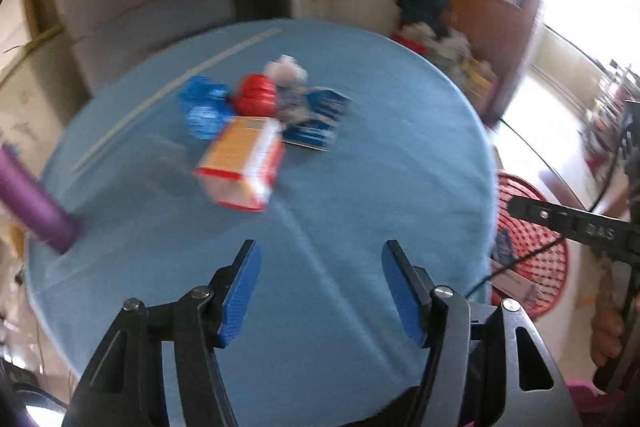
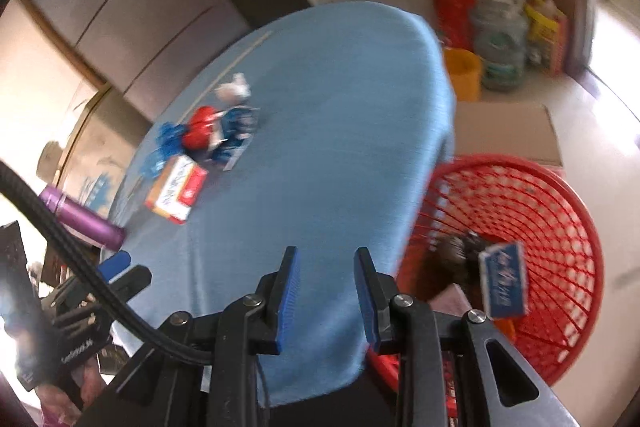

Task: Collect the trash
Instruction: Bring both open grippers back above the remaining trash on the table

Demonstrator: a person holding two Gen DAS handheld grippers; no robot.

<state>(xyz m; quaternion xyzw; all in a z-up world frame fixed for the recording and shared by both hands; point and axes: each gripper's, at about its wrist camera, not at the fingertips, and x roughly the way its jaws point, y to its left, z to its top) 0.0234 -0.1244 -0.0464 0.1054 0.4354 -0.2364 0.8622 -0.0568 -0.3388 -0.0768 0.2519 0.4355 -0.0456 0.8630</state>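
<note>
Both fisheye views are motion-blurred, with curved, dark-vignetted edges. Daylight blows out the right side; the round blue-clothed bench point(image 1: 360, 187) stays evenly lit.

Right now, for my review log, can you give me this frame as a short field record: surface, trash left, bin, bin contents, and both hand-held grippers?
surface: round table with blue cloth
trash left: orange and white carton, red piece, blue wrappers, crumpled white paper, blue packet, clustered together
other item: purple cylinder at the table edge
bin: red mesh basket on the floor beside the table
bin contents: blue box, dark item, blurred
left hand-held gripper: open, empty
right hand-held gripper: open, empty
</note>
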